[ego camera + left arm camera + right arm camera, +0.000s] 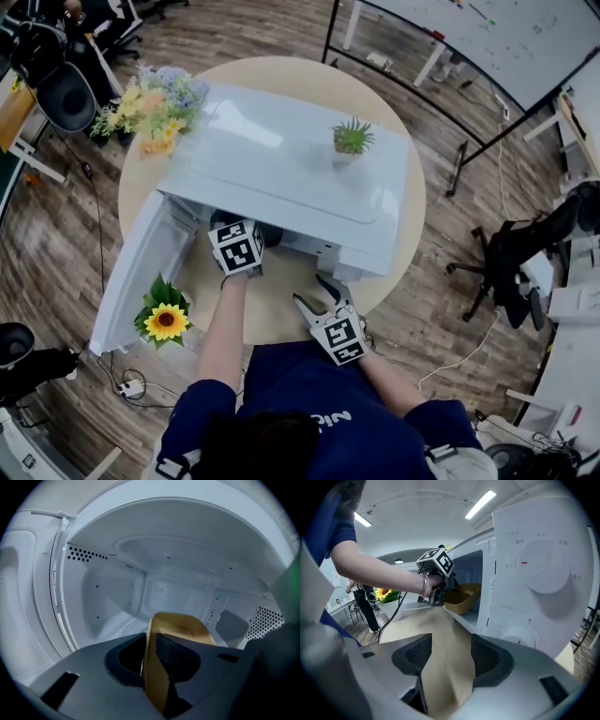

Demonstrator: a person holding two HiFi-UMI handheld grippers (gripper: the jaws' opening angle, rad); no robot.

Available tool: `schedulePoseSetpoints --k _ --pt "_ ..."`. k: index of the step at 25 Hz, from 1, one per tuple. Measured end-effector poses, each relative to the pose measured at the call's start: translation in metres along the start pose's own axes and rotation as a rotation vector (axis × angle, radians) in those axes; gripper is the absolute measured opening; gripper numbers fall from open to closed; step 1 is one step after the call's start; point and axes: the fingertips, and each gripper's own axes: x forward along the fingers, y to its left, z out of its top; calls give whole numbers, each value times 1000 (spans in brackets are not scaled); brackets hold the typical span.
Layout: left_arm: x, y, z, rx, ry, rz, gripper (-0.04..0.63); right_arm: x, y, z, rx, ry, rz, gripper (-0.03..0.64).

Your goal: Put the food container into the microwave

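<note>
The left gripper (pixel 150 645) has its fingers (pixel 176 656) astride the wall of the tan food container (pixel 183 624). One pad is against it and a sliver of light shows at the other, so the hold looks slack, probably because the container is already inside the microwave (pixel 178 564), near its mouth. Nothing shows in the container, and the cavity holds nothing else. The right gripper (pixel 451 656) hangs with its fingers (pixel 417 656) apart and empty over the desk (pixel 440 625), likely held back to leave the opening free.

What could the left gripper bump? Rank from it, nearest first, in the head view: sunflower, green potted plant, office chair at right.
1. Sunflower, lower left of the left gripper.
2. Green potted plant, atop the microwave, upper right.
3. Office chair, off the table, far right.
</note>
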Motion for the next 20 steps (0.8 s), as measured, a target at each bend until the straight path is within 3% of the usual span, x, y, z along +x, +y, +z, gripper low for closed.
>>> schedulePoseSetpoints --k 4,7,8,13,20 --pt "-2 -6 6 -20 -24 -62 91 -1 0 -1 5 2 -4 267" --pt "-6 -10 11 -10 -33 -104 217 -1 -1 -2 5 3 -7 268" --pt "-7 -11 11 -3 -30 -111 229 -1 -1 -2 6 3 -9 268" --pt "-14 -9 11 -3 -36 -127 265 -1 -1 -4 13 5 -10 270" --pt "-42 -10 16 63 -96 -191 288 0 -1 -1 16 -5 -9 272"
